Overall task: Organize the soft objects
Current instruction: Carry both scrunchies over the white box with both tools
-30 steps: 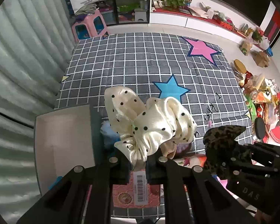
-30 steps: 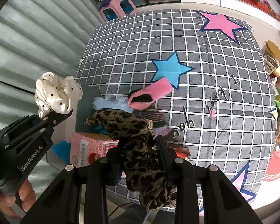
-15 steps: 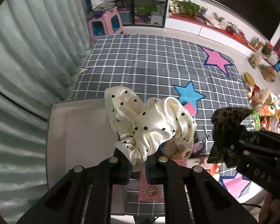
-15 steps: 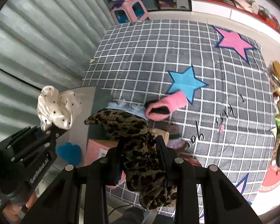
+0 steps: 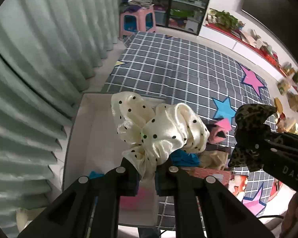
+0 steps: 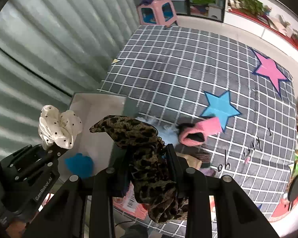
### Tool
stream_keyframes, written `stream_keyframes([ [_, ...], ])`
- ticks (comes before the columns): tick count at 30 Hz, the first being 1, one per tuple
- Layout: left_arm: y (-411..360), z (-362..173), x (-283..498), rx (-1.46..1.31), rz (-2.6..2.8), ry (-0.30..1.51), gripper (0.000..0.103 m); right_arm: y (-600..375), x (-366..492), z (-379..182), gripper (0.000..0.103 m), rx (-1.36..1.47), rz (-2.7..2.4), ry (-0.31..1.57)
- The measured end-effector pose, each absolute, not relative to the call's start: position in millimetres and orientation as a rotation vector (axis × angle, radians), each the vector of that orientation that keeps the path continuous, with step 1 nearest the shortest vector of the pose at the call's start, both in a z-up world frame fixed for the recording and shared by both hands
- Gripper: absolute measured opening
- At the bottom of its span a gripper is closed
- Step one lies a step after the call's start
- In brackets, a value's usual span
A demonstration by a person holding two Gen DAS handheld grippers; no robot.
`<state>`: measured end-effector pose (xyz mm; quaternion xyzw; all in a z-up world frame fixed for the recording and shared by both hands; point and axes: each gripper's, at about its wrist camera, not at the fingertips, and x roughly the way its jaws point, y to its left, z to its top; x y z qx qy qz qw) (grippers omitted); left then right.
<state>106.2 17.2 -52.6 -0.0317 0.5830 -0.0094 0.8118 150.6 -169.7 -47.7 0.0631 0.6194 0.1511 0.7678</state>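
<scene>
My left gripper point(image 5: 146, 170) is shut on a cream satin scrunchie with black dots point(image 5: 159, 130), held above the white open box point(image 5: 93, 130). My right gripper point(image 6: 149, 158) is shut on a leopard-print scrunchie point(image 6: 143, 148), hanging over the box's right wall. From the right wrist view the left gripper point(image 6: 49, 148) shows at the left with the cream scrunchie point(image 6: 58, 127). The right gripper point(image 5: 246, 148) with the leopard scrunchie point(image 5: 248, 123) appears at the right of the left wrist view. A blue soft piece point(image 6: 79, 164) lies inside the box point(image 6: 93, 107).
On the checked star mat point(image 6: 188, 69) beside the box lie a pink sock point(image 6: 200, 132), a pale blue fluffy piece point(image 6: 166, 130), a beige piece point(image 5: 214, 158) and a pink printed packet point(image 6: 133, 204). Grey curtains point(image 5: 29, 79) hang at the left. A pink stool point(image 6: 159, 11) stands far off.
Both grippers have carried their scrunchies leftward, from over the pile on the mat to over the white box. The box now fills more of both views.
</scene>
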Motion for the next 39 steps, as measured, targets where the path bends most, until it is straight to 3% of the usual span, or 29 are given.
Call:
stream_keyframes([
  [39, 123.5, -119.0, 87.4, -0.162, 0.108, 1.370, 0.012, -10.9, 152.8, -82.3, 0.034, 0.041, 0.520, 1.462],
])
